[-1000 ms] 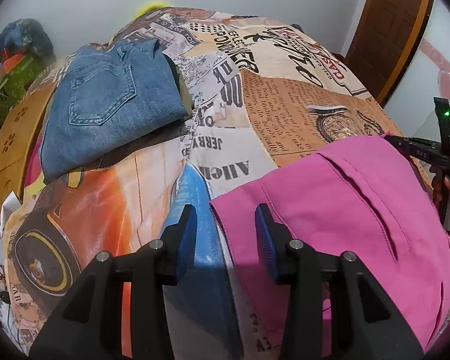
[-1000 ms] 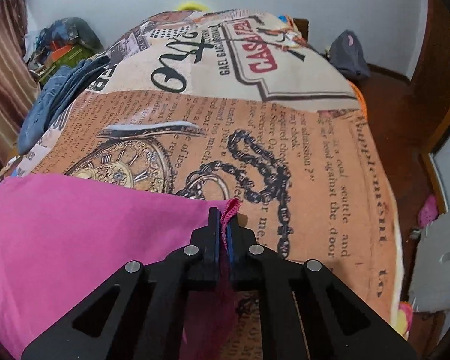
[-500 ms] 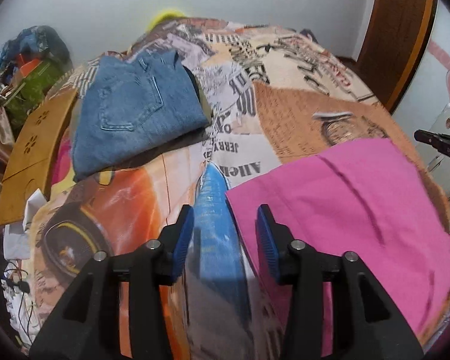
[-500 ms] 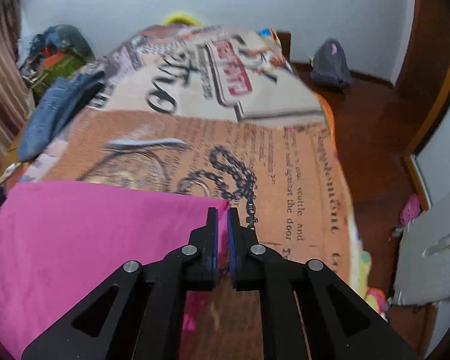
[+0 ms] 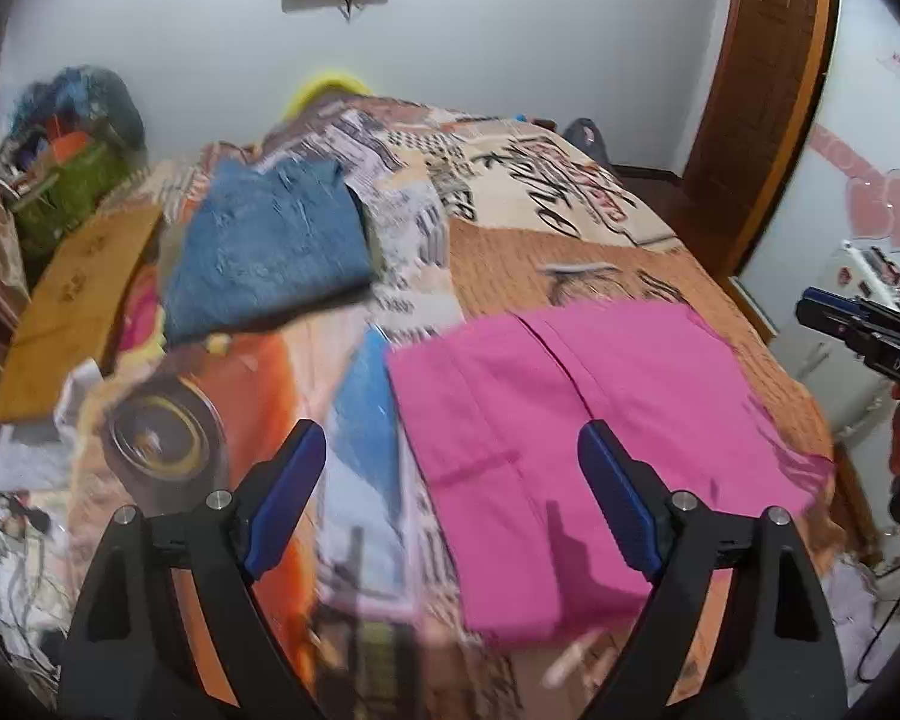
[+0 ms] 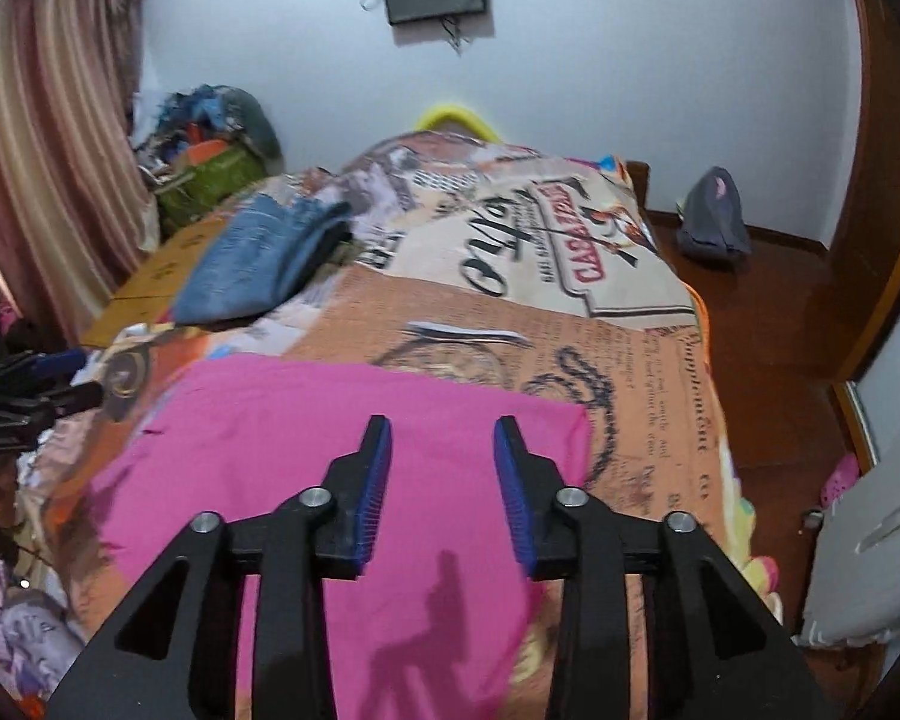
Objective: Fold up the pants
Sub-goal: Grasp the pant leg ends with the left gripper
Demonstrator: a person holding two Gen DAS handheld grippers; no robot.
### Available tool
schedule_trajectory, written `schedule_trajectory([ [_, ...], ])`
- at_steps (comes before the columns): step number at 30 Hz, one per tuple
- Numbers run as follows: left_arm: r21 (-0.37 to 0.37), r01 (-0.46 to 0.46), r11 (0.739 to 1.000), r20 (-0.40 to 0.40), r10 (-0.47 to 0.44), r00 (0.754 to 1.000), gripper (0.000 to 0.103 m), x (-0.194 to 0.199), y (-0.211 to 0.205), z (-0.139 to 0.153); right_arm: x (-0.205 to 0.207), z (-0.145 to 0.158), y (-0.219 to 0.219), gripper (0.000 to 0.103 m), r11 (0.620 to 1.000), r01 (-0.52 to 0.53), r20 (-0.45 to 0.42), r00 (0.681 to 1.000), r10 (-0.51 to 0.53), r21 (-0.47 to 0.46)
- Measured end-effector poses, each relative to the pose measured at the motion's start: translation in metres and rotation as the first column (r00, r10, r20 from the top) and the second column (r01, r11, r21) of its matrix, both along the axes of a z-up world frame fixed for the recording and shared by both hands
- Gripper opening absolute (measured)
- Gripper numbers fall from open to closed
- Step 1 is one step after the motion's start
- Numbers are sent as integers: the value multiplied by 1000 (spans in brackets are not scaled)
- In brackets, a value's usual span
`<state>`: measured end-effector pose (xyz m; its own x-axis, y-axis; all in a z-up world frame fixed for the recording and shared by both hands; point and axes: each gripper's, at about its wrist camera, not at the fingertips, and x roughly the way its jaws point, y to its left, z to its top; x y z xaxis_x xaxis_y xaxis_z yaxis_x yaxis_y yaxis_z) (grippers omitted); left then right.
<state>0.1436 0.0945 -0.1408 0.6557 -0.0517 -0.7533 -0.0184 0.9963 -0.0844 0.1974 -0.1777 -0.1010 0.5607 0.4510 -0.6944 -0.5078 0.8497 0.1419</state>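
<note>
We hold our left gripper (image 5: 453,492) above the near end of the bed (image 5: 570,252), pointing forward and tilted down, its two blue-padded fingers (image 5: 285,498) spread wide with nothing between them. Between and beyond them lie the pink pants (image 5: 570,420), folded flat on the printed bedspread (image 5: 228,384) at the near right part of the bed, one long seam running away from us down the middle. Our right gripper (image 6: 441,480) hovers over the same pink pants (image 6: 330,450), aimed along the bed toward the far wall, fingers (image 6: 375,480) parted moderately and gripping nothing; its shadow falls on the fabric just below. In the left view the right gripper (image 5: 858,336) shows at the right edge, level with the far edge of the pants, off the side of the bed. A folded pair of blue jeans (image 5: 264,252) sits well apart from the pink pants, toward the far left of the bed. Both views are somewhat blurred.
</note>
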Motion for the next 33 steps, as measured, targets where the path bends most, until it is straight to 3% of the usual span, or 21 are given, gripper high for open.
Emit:
schedule_trajectory([
  [6,-116,-5,993,-86,-5,996,86,-16,-1,-27,-29,-3,15,39,1000,-13,37,999,13,-3],
  [13,-216,-25,976,-153,-8,988,86,-26,-4,-53,-39,-39,23,41,1000,-18,-59,998,18,-4],
  [15,-297,-23,955,-180,-32,983,86,-28,-4,-62,-42,-50,23,41,1000,-23,-91,996,21,-16],
  [20,-316,-29,948,-180,-30,983,91,-27,-8,-69,-56,-74,24,41,997,-38,-124,992,29,-72],
  [29,-456,-9,890,-179,-82,980,92,1,-10,-69,-57,-78,21,41,998,-43,-126,991,36,-46],
  [31,-435,-15,900,-192,-76,978,84,8,-12,-67,-57,-78,20,41,999,-40,-134,990,36,-32],
  [33,-381,-26,924,-208,-58,976,56,15,-11,-63,-58,-78,20,41,999,-37,-136,990,33,-29],
])
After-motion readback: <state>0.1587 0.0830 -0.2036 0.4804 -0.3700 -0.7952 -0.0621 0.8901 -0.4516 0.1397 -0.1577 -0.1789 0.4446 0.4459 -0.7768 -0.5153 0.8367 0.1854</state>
